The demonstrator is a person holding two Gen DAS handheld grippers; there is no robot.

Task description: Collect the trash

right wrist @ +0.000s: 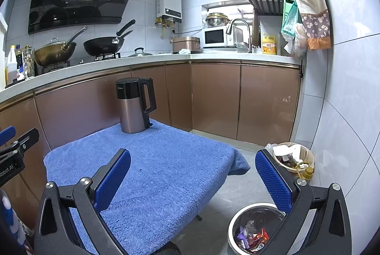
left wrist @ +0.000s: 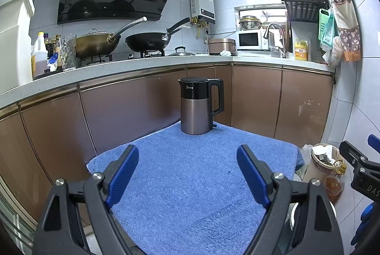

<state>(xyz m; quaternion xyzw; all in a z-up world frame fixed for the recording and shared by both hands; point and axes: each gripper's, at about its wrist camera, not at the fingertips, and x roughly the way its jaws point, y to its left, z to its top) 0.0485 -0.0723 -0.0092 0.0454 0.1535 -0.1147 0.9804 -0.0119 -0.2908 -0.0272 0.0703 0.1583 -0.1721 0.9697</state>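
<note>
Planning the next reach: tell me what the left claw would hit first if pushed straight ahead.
Likely the kettle, which stands centred between the open left claw fingers at the far end of the blue towel. Nothing lies before it, though depth is uncertain.

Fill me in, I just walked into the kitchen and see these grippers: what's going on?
A person is collecting trash with two handheld grippers. Both the left gripper and the right gripper are open and empty above the blue towel-covered table, which holds only a steel-and-black electric kettle. Colourful wrappers already lie in the round white-rimmed bin on the floor. A tan wicker basket of scraps stands by the wall.
</note>
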